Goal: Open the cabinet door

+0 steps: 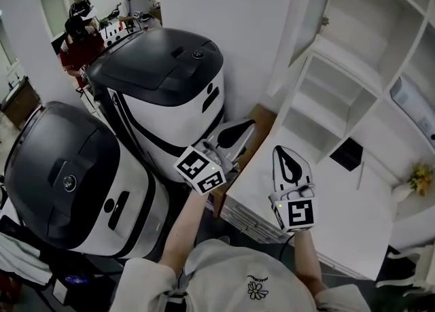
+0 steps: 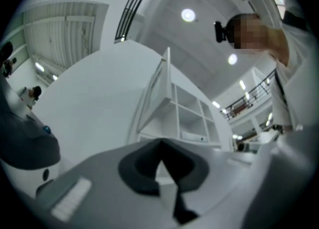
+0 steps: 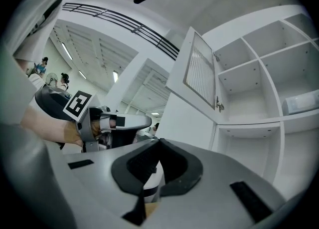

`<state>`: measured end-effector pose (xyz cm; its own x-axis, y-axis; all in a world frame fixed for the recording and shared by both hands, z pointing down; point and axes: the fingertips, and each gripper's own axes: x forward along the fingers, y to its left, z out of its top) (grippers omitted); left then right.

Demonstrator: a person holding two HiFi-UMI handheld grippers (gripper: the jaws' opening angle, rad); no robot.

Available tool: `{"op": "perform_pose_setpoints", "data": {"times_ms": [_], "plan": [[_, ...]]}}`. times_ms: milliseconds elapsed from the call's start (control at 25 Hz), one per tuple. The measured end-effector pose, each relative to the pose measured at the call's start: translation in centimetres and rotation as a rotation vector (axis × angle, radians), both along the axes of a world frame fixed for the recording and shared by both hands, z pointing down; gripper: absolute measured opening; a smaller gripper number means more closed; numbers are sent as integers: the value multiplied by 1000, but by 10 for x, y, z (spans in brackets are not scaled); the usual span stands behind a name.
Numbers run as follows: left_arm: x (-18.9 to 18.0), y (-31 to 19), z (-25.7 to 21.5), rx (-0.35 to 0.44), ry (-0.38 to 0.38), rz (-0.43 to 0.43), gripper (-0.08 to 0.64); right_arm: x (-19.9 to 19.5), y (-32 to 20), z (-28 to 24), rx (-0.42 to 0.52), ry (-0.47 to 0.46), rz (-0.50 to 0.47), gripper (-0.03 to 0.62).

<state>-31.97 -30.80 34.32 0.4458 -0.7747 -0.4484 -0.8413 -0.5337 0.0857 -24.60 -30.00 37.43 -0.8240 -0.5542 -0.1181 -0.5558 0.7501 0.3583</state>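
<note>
the left gripper (image 2: 160, 143) has its jaws pressed together with nothing between them, the tips meeting at one point. in the head view it points toward 1 o'clock, just beside a white-and-black machine (image 1: 163, 93) that stands at its 10 o'clock. the right gripper (image 3: 159, 142) is likewise closed and empty. in the head view it sits at 4 o'clock of the left one and points to 12 o'clock over a white surface (image 1: 340, 202) beside the cabinet. the two grippers are near each other but apart, and neither touches the door.

the cabinet door (image 3: 199, 68) stands already swung out from the white cabinet (image 1: 353, 93). in the right gripper view it is at 1 o'clock above the jaws, with its ribbed panel showing and a small fitting (image 3: 218, 104) at its lower corner. a white box (image 3: 301, 104) lies on an open shelf at 3 o'clock.

in the head view a second machine (image 1: 68, 175) sits at 9 o'clock, several people (image 1: 81, 25) are far off at 11 o'clock, and a yellow flower (image 1: 418, 178) shows at 3 o'clock.
</note>
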Motion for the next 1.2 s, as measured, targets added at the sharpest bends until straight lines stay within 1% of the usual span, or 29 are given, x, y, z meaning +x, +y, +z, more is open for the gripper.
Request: {"op": "perform_pose_setpoints", "data": {"times_ms": [200, 320, 360, 400, 480, 560, 720, 880, 920, 1040, 1120, 1200], "plan": [[11, -4, 16, -30, -45, -117, 6, 15, -6, -1, -5, -16, 31, 0], [23, -7, 15, -32, -97, -199, 6, 28, -13, 0, -13, -22, 64, 0], [31, -10, 14, -35, -111, -200, 6, 34, -16, 0, -16, -28, 81, 0], [41, -12, 13, -42, -113, -176, 6, 41, -19, 0, -18, -38, 98, 0], [64, -19, 11, -56, -90, -101, 6, 56, -26, -6, -11, -58, 135, 0], [88, -28, 9, -64, -92, -70, 6, 76, -32, -13, -5, -69, 176, 0], [137, -46, 3, -59, -164, -123, 6, 130, -48, -21, -11, -96, 287, 0], [193, -55, -5, -39, -187, -80, 6, 191, -59, -23, -40, -147, 407, -2], [204, -58, -5, -36, -195, -83, 6, 206, -60, -22, -51, -162, 436, 0], [229, -63, -8, -34, -197, -120, 6, 246, -60, -17, -75, -187, 513, 0], [245, -66, -3, -52, -198, -108, 6, 270, -58, -11, -85, -200, 567, 0], [260, -67, 6, -67, -217, -89, 6, 291, -54, -4, -100, -218, 616, -1]]}}
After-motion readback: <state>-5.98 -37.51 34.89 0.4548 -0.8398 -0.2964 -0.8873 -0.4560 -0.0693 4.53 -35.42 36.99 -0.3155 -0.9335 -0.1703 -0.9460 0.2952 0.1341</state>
